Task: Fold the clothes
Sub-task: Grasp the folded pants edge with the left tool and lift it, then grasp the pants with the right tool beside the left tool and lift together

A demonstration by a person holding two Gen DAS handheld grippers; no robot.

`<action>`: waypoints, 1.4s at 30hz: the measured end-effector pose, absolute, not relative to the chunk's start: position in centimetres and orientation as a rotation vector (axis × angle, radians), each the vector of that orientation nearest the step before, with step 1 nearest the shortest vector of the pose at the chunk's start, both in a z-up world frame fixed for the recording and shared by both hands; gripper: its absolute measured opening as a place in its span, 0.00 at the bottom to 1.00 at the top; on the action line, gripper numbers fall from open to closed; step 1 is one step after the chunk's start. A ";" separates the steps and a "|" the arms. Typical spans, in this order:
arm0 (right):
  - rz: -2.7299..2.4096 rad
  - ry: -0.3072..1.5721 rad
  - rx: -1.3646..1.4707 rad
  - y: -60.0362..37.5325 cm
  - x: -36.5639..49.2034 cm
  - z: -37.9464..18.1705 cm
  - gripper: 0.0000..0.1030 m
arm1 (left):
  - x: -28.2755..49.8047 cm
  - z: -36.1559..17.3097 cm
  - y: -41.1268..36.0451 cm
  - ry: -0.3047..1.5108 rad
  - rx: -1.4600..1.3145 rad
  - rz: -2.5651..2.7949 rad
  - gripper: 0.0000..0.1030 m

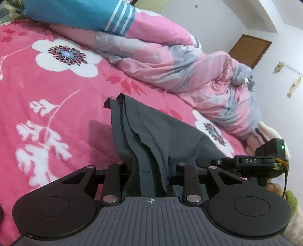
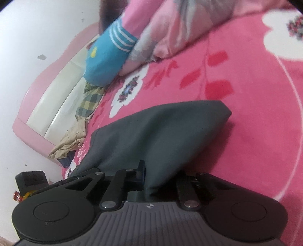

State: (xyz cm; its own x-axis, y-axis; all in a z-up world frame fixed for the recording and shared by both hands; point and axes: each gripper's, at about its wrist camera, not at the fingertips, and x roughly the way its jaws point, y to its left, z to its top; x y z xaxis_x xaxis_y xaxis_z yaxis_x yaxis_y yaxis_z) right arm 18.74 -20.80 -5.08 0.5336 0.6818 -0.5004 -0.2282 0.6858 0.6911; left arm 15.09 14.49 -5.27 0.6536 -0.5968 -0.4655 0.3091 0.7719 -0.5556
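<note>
Item: dark grey soft cotton garment [image 1: 151, 136], draped ahead of both claws over pink floral fleece blanket [image 1: 56, 90] | Left gripper [image 1: 149, 170]: pinching layered edge | Right gripper [image 2: 151, 181]: pinching bunched cloth | Step: grasp secured | Next: likely lift together, carry edge over, keeping tension even.

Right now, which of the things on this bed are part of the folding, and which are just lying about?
Part of the job:
- dark grey cloth garment, pinched by both tools
- left tool
- right tool

Just lying about:
- pink and grey crumpled quilt
- blue pillow with white stripes
- checked green cloth
- beige crumpled cloth
- pink floral bedspread, the work surface
</note>
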 end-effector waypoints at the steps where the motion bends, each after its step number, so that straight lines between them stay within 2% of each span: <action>1: 0.583 0.829 0.591 -20.7 18.5 -4.6 0.08 | 14.9 -5.1 14.5 0.679 -0.467 -0.535 0.24; 11: 0.582 0.671 0.495 -21.2 14.2 0.6 0.05 | 11.3 -0.2 12.7 0.578 -0.458 -0.572 0.21; 20: 0.472 0.459 0.478 -26.2 5.8 5.5 0.05 | 7.9 5.6 6.5 0.469 -0.403 -0.747 0.20; 27: 0.310 0.266 0.449 -33.6 -2.8 9.8 0.05 | 6.3 10.4 -3.8 0.432 -0.353 -0.965 0.20; 35: 0.041 0.098 0.295 -43.5 -15.0 17.1 0.05 | 2.7 14.9 -19.3 0.370 -0.332 -1.270 0.19; 42: -0.213 0.135 0.152 -50.8 -22.2 21.2 0.05 | 0.2 14.7 -31.6 0.445 -0.409 -1.476 0.19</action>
State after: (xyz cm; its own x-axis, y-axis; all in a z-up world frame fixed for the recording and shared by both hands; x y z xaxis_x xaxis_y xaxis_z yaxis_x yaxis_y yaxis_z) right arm -22.20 -50.81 21.20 0.9684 -0.1997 -0.1491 0.2201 0.9660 0.1356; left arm 0.18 -31.61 14.75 0.0431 -0.9984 -0.0356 0.8518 0.0554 -0.5210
